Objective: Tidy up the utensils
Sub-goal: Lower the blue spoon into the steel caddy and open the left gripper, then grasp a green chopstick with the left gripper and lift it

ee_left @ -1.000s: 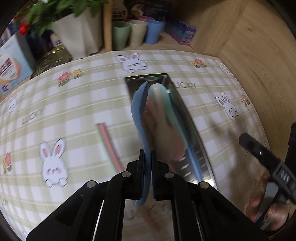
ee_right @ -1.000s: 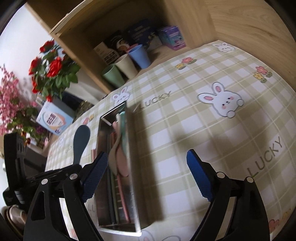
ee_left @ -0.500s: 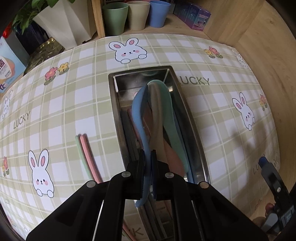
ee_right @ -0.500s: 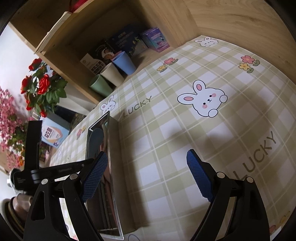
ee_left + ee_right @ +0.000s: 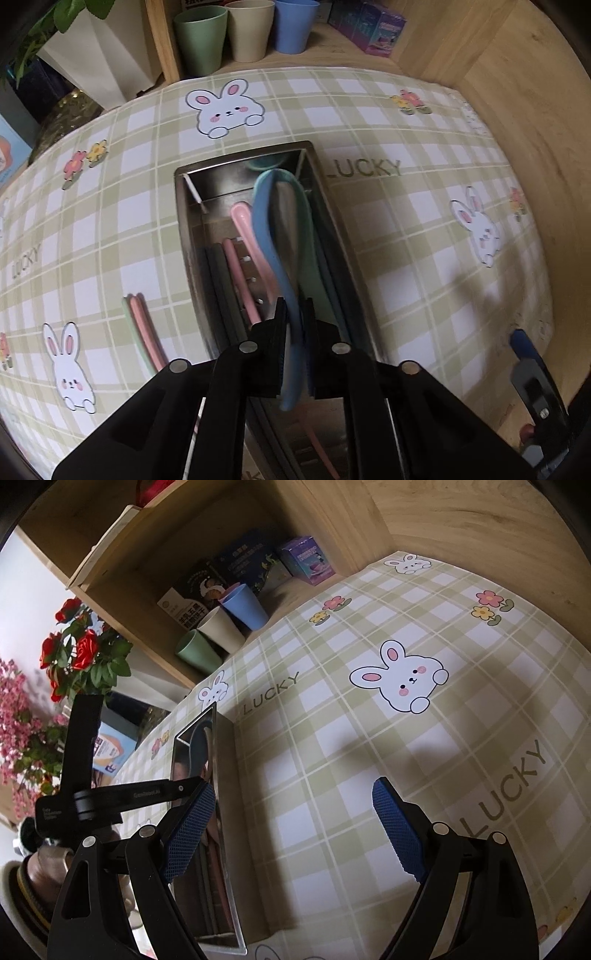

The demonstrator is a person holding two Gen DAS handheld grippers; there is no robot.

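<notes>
My left gripper is shut on the handle of a blue spoon, held low inside a metal tray with the bowl pointing to the far end. The tray holds a pink spoon, a teal spoon, pink chopsticks and dark chopsticks. A green and pink pair of chopsticks lies on the cloth left of the tray. My right gripper is open and empty over the cloth, right of the tray. The left gripper shows there over the tray.
Three cups in green, beige and blue stand on a shelf behind the checked bunny tablecloth. Boxes sit in the shelf corner. Wooden walls close in the right side. A potted plant stands at the back left.
My left gripper has moved forward and down with the blue spoon, from above the tray to low inside it. My right gripper has drifted right, away from the tray, still open.
</notes>
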